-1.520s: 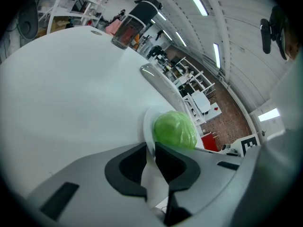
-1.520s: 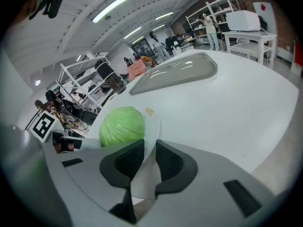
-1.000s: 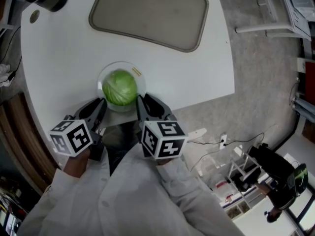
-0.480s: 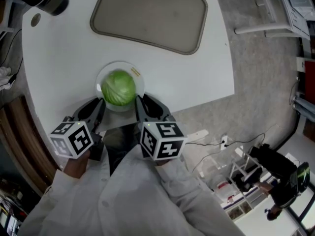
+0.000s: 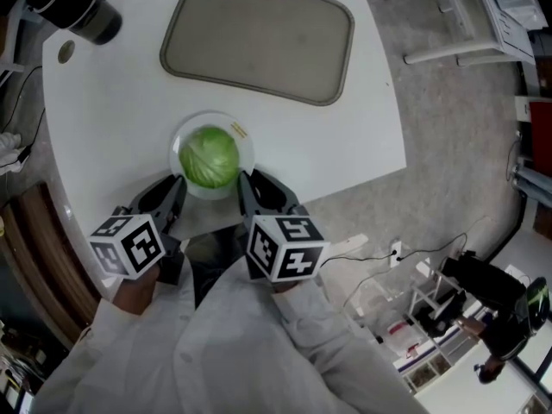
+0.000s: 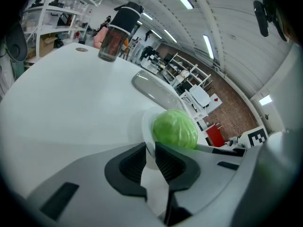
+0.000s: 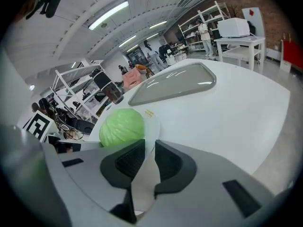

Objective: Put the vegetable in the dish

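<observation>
Where the cabbage lies: cabbage (image 5: 209, 156) sits whole in the middle of the dish (image 5: 249, 147), on the near part of the table (image 5: 112, 102).
Left gripper (image 5: 177, 185): jaws nearly together, pinching the dish's near-left rim between the pads.
Right gripper (image 5: 244, 181): jaws at a narrow gap, closed on the near-right rim; nothing else is held.
Change over the last second: very little. The cabbage was already in the dish, and both grippers have kept their place on the rim; most of the shift between head views looks like the camera's own.
Meaning for the task: the vegetable is in the dish, so the placing looks done; the two-sided grip suggests the dish itself is now being handled.
Head view only: both grippers at once, one at each side of the dish, and the tray (image 5: 259, 37) lying well beyond it.
Gripper views only: the rim seated between each pair of pads; the right one also shows a small sticker (image 7: 149, 113) on the rim, hidden behind the cabbage from the left.
Unclear: whether the dish has left the table; no view shows its underside.
Surroundings: flask (image 5: 73, 3) at the far-left corner.
</observation>
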